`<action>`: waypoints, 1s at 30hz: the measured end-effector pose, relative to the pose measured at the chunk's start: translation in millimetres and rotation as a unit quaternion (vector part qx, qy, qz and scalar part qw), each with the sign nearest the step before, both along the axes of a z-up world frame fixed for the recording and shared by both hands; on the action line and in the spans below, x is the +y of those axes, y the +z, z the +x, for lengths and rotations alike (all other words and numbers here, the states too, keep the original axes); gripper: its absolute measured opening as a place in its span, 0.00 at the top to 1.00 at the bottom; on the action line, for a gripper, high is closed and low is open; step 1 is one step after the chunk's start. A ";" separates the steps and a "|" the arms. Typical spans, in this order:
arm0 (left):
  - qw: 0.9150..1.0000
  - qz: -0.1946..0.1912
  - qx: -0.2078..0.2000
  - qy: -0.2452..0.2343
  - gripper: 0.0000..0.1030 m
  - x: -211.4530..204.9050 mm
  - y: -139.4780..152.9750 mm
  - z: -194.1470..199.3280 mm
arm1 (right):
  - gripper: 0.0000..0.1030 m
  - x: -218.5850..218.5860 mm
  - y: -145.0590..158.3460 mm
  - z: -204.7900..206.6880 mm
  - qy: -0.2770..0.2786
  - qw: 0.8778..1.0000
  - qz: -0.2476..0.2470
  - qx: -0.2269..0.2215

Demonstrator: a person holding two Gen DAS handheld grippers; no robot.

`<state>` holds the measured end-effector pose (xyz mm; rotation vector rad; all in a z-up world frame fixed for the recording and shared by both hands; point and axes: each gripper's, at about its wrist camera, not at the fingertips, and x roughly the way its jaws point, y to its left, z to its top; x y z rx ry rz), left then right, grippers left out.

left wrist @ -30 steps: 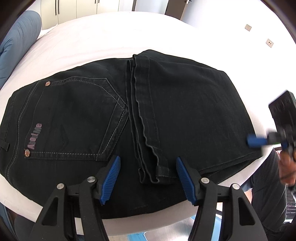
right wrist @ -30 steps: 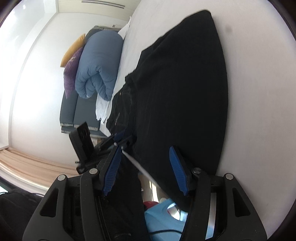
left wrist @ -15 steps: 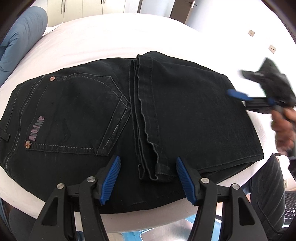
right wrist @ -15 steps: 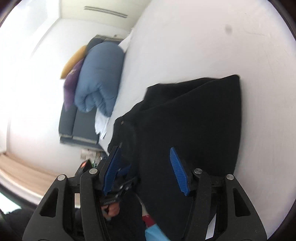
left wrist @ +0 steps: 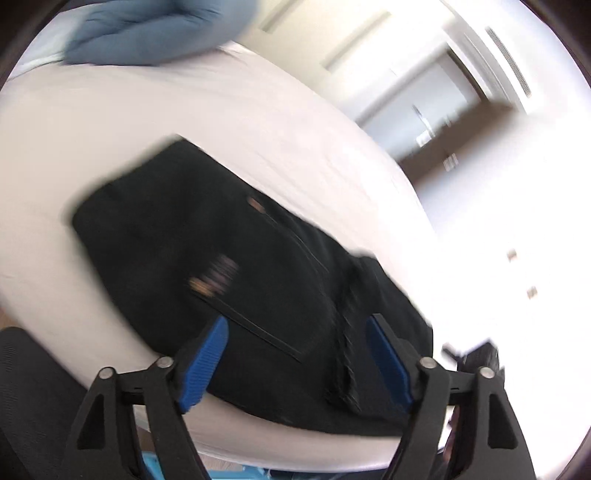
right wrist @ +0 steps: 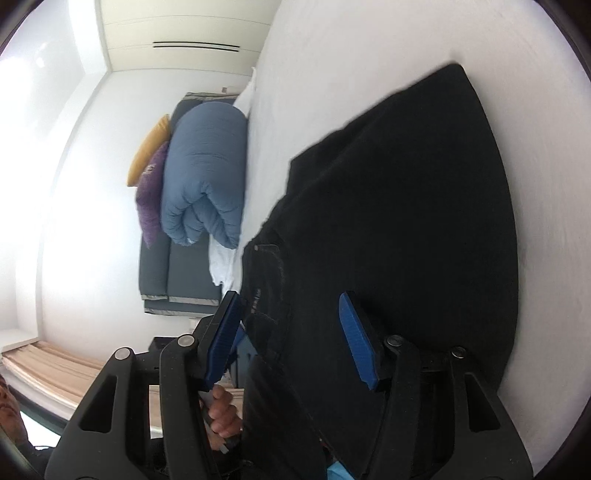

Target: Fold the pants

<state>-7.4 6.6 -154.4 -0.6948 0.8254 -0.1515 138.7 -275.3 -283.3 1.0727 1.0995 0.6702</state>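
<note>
Black folded pants [left wrist: 229, 258] lie on the white bed [left wrist: 221, 110]; the left wrist view is motion-blurred. My left gripper [left wrist: 295, 354] hovers at the pants' near edge with its jaws opening, and no pad presses on the cloth. In the right wrist view the pants [right wrist: 388, 221] fill the middle. My right gripper [right wrist: 291, 332] stands open over their near end, gripping nothing. Behind its left finger shows the left gripper's blue pad [right wrist: 243, 347] and a hand [right wrist: 221, 410].
A rolled blue duvet [right wrist: 207, 173] lies at the bed's far end, also seen as a blue duvet [left wrist: 147, 33]. Yellow and purple pillows [right wrist: 151, 177] rest beside it. A dark sofa [right wrist: 177, 273] stands against the wall. A black chair back [left wrist: 29, 387] sits near the bed's edge.
The left gripper has swung sideways and rolled, so the pants now lie slanted and blurred in its view, and its jaws stand wider. The right gripper has shifted only a little.
</note>
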 end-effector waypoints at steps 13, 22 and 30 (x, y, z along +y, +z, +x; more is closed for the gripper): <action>0.975 -0.139 0.082 0.151 0.13 112.4 -54.0 3.9 | 0.47 121.6 67.5 40.5 0.099 0.994 0.025 -0.046; 0.972 -0.158 0.088 0.148 0.13 115.6 -68.8 26.9 | 0.47 191.5 21.0 82.6 0.127 0.989 -0.060 0.043; 0.977 -0.135 0.103 0.132 0.41 108.7 -69.1 42.9 | 0.54 191.3 2.2 79.9 0.077 0.993 -0.057 0.076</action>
